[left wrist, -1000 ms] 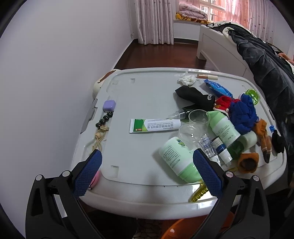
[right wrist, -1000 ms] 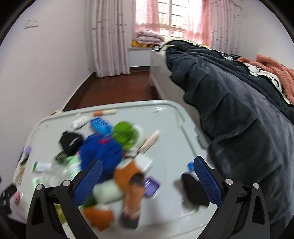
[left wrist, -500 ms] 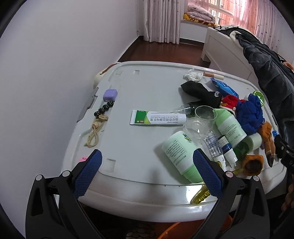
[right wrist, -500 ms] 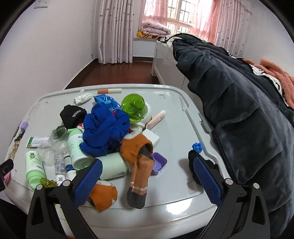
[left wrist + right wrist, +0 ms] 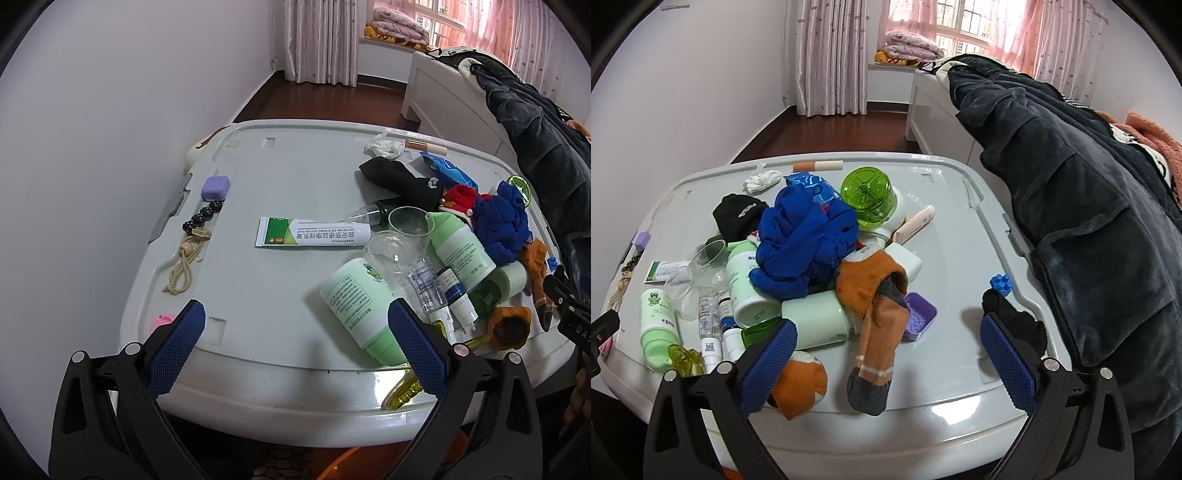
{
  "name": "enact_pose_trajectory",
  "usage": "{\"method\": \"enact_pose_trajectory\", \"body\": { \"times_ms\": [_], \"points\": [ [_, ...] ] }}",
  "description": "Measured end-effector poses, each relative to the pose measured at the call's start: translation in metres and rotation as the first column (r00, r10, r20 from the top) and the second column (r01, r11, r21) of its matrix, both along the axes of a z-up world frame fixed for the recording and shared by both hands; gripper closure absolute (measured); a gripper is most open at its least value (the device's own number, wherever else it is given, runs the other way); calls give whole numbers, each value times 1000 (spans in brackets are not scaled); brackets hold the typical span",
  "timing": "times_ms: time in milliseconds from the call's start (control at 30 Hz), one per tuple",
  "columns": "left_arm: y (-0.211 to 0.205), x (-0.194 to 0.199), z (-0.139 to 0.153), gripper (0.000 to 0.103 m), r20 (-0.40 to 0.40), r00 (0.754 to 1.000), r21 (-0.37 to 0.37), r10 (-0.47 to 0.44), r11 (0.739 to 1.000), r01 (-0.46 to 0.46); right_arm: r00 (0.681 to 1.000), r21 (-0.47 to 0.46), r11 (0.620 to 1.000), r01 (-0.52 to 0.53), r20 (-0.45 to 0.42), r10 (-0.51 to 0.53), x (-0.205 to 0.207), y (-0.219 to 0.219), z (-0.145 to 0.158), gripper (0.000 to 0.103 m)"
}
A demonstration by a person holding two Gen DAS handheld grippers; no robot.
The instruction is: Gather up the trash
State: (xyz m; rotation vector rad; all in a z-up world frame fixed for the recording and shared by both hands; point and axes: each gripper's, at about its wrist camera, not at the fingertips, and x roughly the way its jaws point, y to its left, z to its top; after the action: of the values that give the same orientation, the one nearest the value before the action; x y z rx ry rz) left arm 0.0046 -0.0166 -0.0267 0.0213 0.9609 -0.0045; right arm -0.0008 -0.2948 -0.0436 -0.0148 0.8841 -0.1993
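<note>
A white plastic table (image 5: 280,173) holds a clutter pile. A crumpled white tissue (image 5: 382,147) lies at the far edge; it also shows in the right wrist view (image 5: 761,180). A blue wrapper (image 5: 448,172) and a cigarette-like stick (image 5: 424,146) lie near it. Clear plastic cups (image 5: 395,245), a green-and-white ointment tube (image 5: 312,237) and green bottles (image 5: 364,304) sit mid-table. My left gripper (image 5: 291,343) is open and empty over the near edge. My right gripper (image 5: 886,354) is open and empty above the orange sock (image 5: 875,306).
A blue cloth (image 5: 805,243), black sock (image 5: 738,214), green plastic wheel (image 5: 870,195), purple boxes (image 5: 918,319) and beads (image 5: 203,218) lie on the table. A dark coat (image 5: 1089,206) hangs at the right. A white wall (image 5: 92,147) is at the left.
Both grippers have risen and pulled back a little, so the table looks further below. The right view has steadied from blur. Nothing on the table has moved.
</note>
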Motion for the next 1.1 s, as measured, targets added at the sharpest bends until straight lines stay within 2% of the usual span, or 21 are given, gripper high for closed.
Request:
{"method": "enact_pose_trajectory", "body": {
  "times_ms": [1100],
  "points": [
    [-7, -2, 0, 6, 4, 1000, 38, -25, 999, 25, 1000, 18, 1000, -18, -25, 19, -1, -4, -4, 5]
  ]
}}
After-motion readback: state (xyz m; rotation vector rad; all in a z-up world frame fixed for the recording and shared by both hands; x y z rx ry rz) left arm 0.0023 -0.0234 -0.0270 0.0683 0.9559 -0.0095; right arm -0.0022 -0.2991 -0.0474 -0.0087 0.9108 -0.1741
